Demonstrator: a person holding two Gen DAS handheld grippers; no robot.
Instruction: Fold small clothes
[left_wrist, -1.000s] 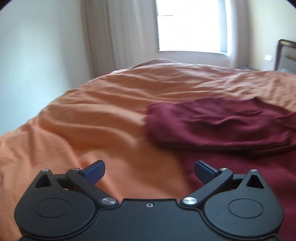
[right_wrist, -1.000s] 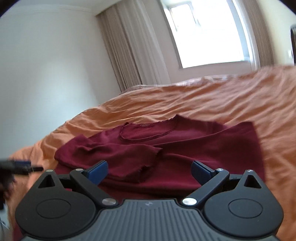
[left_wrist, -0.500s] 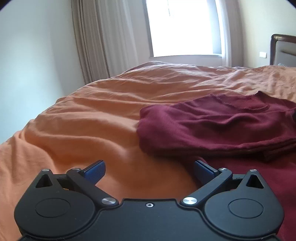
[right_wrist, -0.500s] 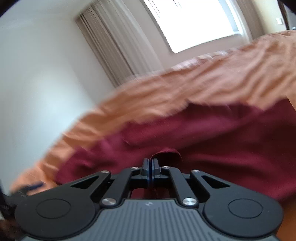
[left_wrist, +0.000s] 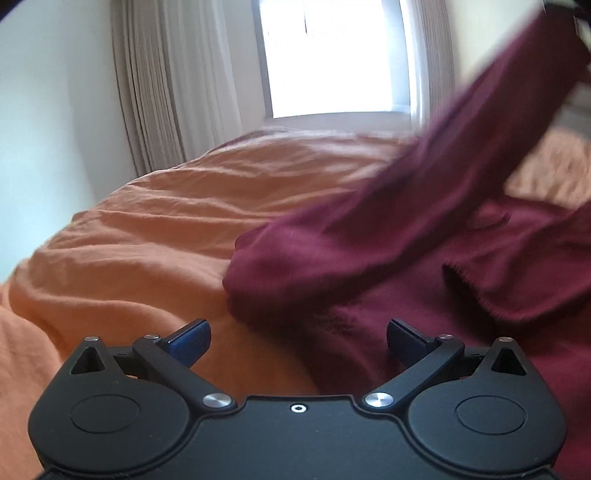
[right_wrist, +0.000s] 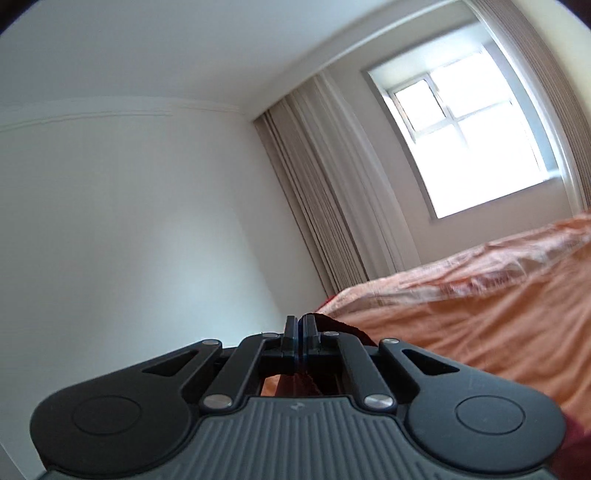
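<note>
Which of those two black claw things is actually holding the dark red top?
The right gripper: its jaws are pressed shut with maroon shirt fabric pinched between them, lifting a strip upward. The left gripper is wide open over the orange bedcover, holding nothing.

Maroon garment on bed, one sleeve lifted, blurred.

You can read no text, label, brand or number here; only a small embossed mark, not readable, stands on the right gripper housing.
</note>
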